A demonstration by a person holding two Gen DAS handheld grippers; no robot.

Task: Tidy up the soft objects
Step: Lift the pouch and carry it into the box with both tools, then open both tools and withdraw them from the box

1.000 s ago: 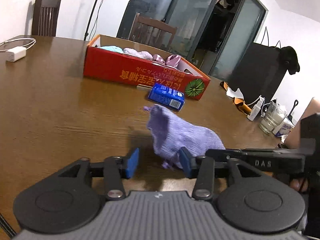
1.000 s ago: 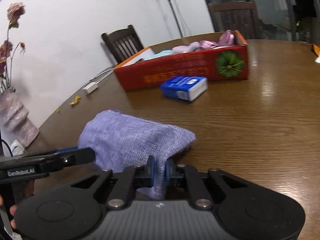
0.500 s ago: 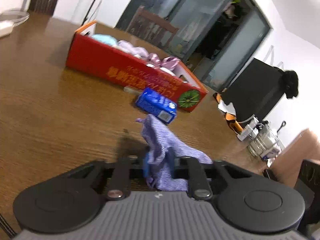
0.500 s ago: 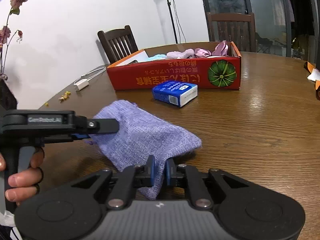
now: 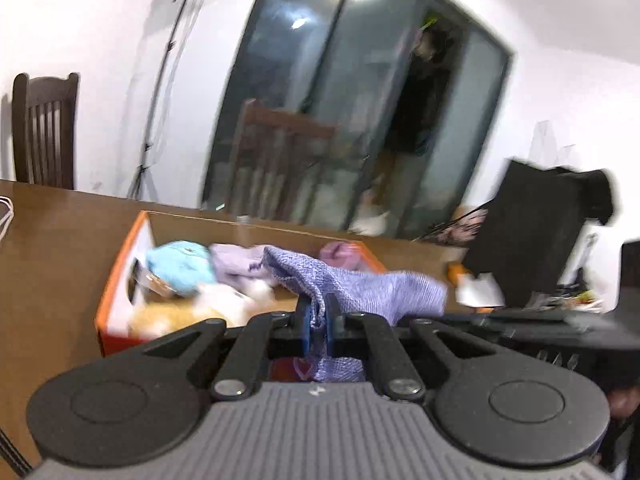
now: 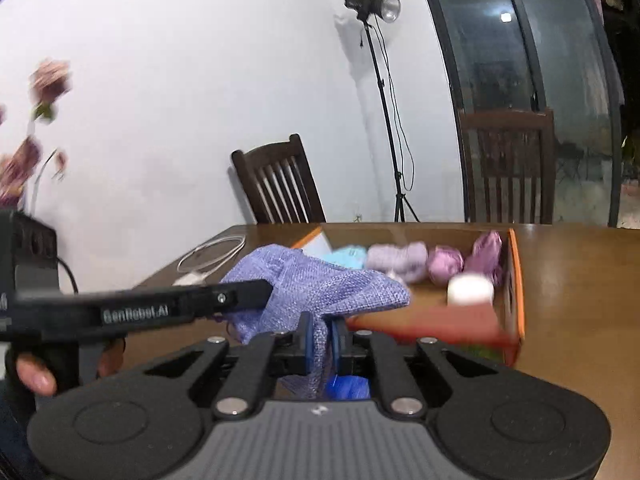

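Two grippers share one load: left gripper (image 5: 316, 322) clamped tight on one edge of purple woven fabric pouch (image 5: 360, 284), right gripper (image 6: 320, 334) clamped tight on other edge (image 6: 320, 288). Pouch stretched between them, off wooden table (image 6: 580, 280), hanging at near wall of red-orange cardboard box (image 6: 514, 280). Inside box: light blue soft bundle (image 5: 178, 266), lilac bundles (image 6: 396, 258), pink ones (image 6: 444, 260), white round item (image 6: 470, 290). Beyond box: dark wooden chair (image 6: 280, 180), light stand (image 6: 384, 80), glass doors (image 5: 320, 120).
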